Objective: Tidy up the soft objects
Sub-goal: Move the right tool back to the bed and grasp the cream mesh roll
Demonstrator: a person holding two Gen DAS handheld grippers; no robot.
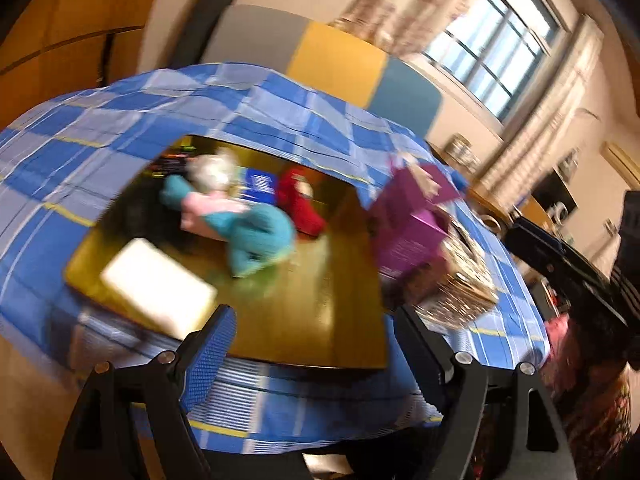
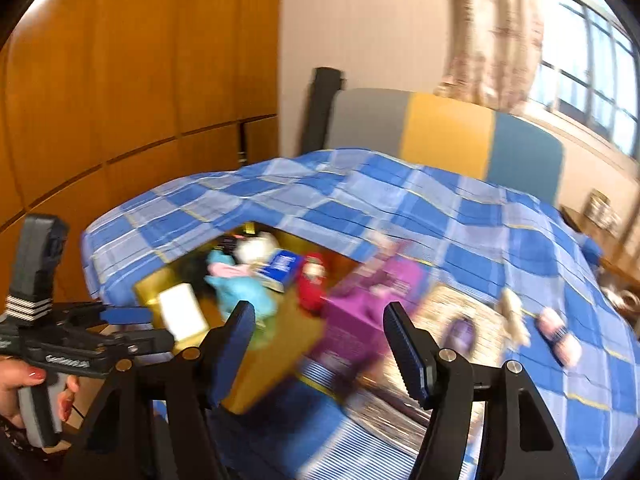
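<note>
Teal plush (image 1: 256,236), with a pink patch, lies on the wooden board (image 1: 304,320); its long axis runs from the board's far left toward its middle, bulkier end nearer the camera. White plush (image 1: 212,172) sits just behind it, at the board's far edge. Red plush (image 1: 300,204) lies to the right of the teal one, long axis running toward the board's near right; a pale face shows in the right wrist view. A black soft mass (image 1: 140,216) lies to the left of the teal plush. Blue book (image 1: 260,186), between the white and red plush, carries white lettering too blurred to read. White block (image 1: 160,288) rests on the board's near left corner. Purple box (image 1: 408,220), flaps up, stands at the board's right edge; the print on its side is unreadable. Patterned box (image 1: 460,284) touches it on the near side. The board lies on a blue checked bedspread (image 1: 120,120).

Left claw (image 1: 316,344): released, nothing between the pads. Right claw (image 2: 320,352): released, empty, above the board's near edge.
</note>
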